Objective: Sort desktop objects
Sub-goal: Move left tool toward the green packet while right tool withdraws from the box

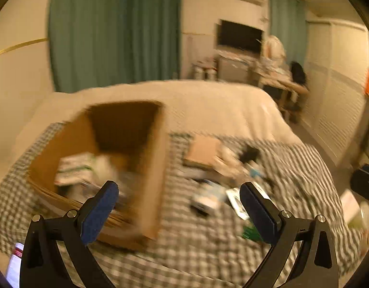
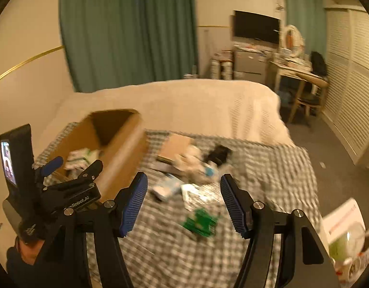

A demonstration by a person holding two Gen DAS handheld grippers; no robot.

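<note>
A brown cardboard box (image 1: 146, 168) (image 2: 122, 153) stands open on the checked cloth (image 1: 184, 247) of a bed, with white and green packets inside. Right of it lies a blurred heap of small items: a flat brown pad (image 1: 203, 152) (image 2: 175, 147), a black object (image 2: 218, 154), white packets (image 2: 167, 188) and a green packet (image 2: 200, 223). My left gripper (image 1: 178, 192) is open above the box's near right corner, nothing between its blue pads. My right gripper (image 2: 183, 187) is open over the heap, holding nothing. The left gripper's body (image 2: 52, 184) shows at the left of the right wrist view.
A cream blanket (image 2: 184, 105) covers the far half of the bed. Green curtains, a wall television (image 2: 256, 27), a cluttered desk and a chair (image 2: 306, 93) stand at the back right. A white box and a glass (image 2: 347, 230) sit at the right edge.
</note>
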